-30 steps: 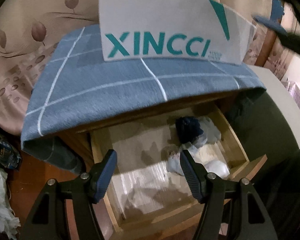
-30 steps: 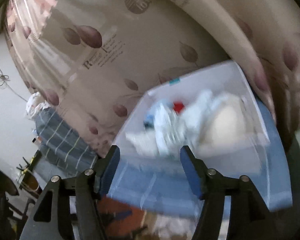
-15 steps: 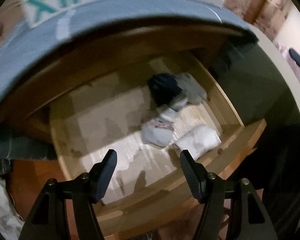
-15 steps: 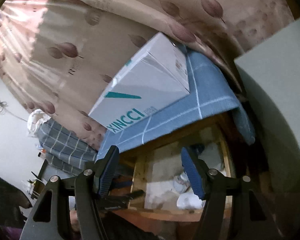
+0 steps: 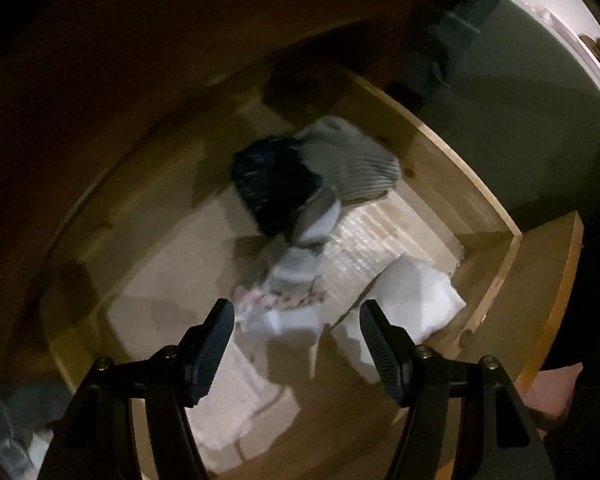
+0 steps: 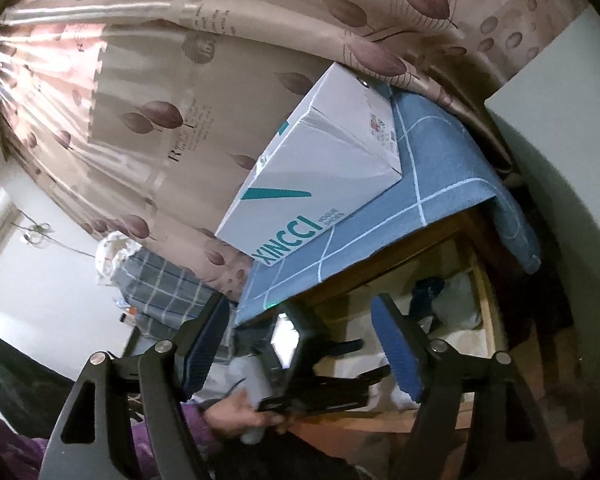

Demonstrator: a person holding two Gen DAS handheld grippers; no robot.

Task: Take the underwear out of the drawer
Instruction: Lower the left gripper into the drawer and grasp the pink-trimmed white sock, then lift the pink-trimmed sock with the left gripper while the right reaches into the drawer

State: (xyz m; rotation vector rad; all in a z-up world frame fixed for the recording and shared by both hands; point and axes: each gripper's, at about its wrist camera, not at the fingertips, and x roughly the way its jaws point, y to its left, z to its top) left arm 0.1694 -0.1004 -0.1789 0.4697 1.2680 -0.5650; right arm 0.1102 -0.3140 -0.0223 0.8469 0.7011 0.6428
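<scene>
The wooden drawer (image 5: 496, 216) is pulled open. Inside lie a light patterned piece of underwear (image 5: 284, 304), a dark navy garment (image 5: 272, 184), a grey ribbed garment (image 5: 352, 160) and a white bundle (image 5: 412, 304). My left gripper (image 5: 296, 320) is open inside the drawer, its fingers on either side of the light underwear, just above it. My right gripper (image 6: 300, 328) is open and empty, held back from the drawer (image 6: 484, 300). In the right wrist view the left gripper's body (image 6: 316, 372) and the hand holding it show reaching into the drawer.
A white XINCCI box (image 6: 320, 184) stands on a blue checked cloth (image 6: 432, 188) over the cabinet top. A leaf-patterned curtain (image 6: 180, 92) hangs behind. A grey-green bed surface (image 5: 540, 128) lies to the drawer's right.
My left gripper has dropped down into the drawer, closer to the light underwear. My right gripper has swung from the box top toward the drawer front and steadied.
</scene>
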